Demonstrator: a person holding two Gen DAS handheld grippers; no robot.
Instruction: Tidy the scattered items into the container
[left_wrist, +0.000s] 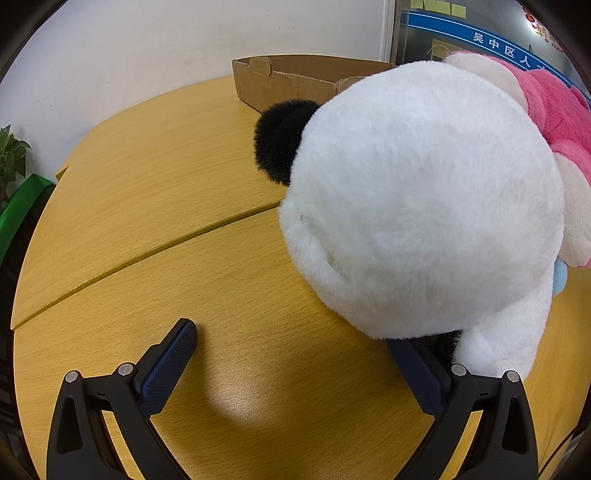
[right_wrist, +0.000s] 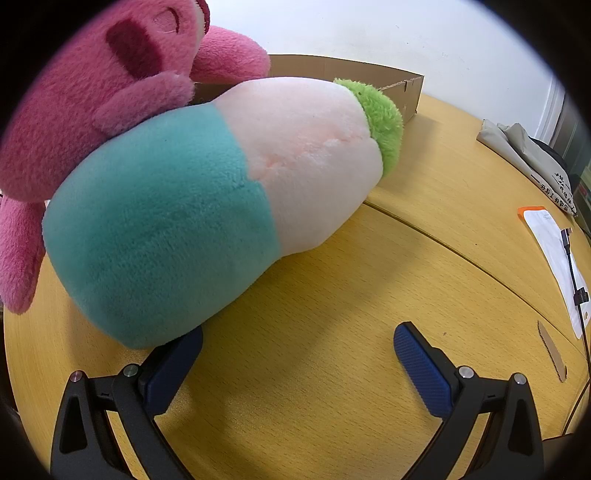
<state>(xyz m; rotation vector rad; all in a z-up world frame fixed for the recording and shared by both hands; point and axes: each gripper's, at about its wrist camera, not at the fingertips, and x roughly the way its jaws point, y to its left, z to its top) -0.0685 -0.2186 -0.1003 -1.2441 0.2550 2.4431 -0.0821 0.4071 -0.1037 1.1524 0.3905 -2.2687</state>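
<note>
Left gripper (left_wrist: 291, 350): jaws spread wide over bare wooden table (left_wrist: 155, 206), gripping nothing; its right finger is tucked under the panda plush (left_wrist: 424, 199).
Panda plush: lies right of centre, against the pink bear plush (left_wrist: 554, 103).
Cardboard box (left_wrist: 291, 79): open, at the table's far edge, behind the toys.
Right gripper (right_wrist: 299, 347): fingers parted, empty; left finger meets the teal-and-pink plush (right_wrist: 207, 199).
Free tabletop: open wood right of this plush, up to the papers (right_wrist: 554, 254) near the edge.

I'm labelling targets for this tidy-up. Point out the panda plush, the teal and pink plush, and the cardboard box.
panda plush (left_wrist: 424, 199), left wrist view, white back of head.
teal and pink plush (right_wrist: 159, 221), right wrist view, teal half.
cardboard box (left_wrist: 291, 86), left wrist view, front wall.
</note>
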